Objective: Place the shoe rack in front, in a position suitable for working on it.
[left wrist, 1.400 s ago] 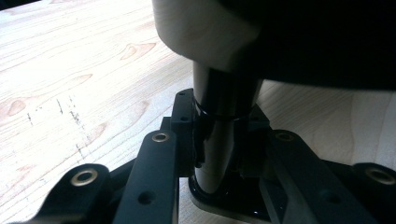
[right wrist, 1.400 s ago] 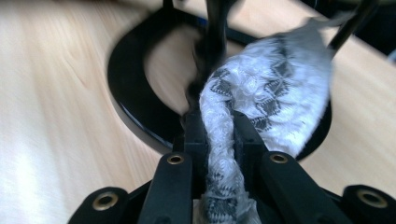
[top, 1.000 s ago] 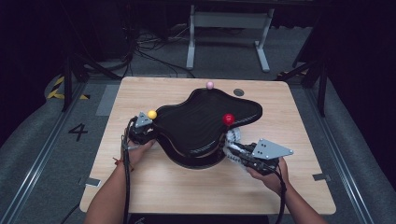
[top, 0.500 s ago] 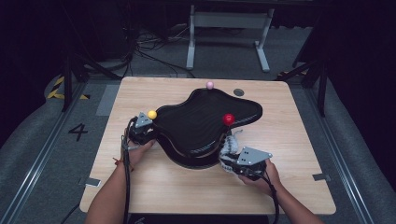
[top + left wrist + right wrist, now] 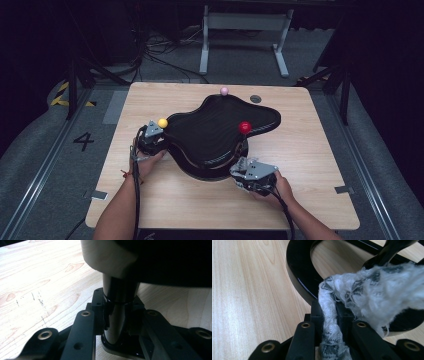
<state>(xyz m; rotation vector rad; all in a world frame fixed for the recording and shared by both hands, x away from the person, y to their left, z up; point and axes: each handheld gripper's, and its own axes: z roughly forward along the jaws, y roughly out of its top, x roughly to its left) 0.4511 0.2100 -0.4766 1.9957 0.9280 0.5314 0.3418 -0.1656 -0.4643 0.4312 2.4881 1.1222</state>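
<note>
1. A black, wavy-edged stand (image 5: 215, 132) sits in the middle of the wooden table (image 5: 310, 165), raised on a glossy ring base (image 5: 298, 272) with upright posts under its top.
2. The left gripper (image 5: 150, 142) is at the stand's left end, its jaws clamped narrow around a shiny black post (image 5: 117, 312) just under the top.
3. The right gripper (image 5: 247, 172) is low at the stand's near right edge, jaws pinched tight on a frayed white-and-grey cloth (image 5: 352, 297), which bunches up against the ring base.
4. A yellow ball (image 5: 162, 123) sits on the stand's left tip, just above the left gripper.
5. A red ball (image 5: 244, 127) stands on the right part of the top, and a pink ball (image 5: 224, 91) on the far edge.
6. A small dark disc (image 5: 255, 99) lies on the table beyond the stand, near the pink ball.
</note>
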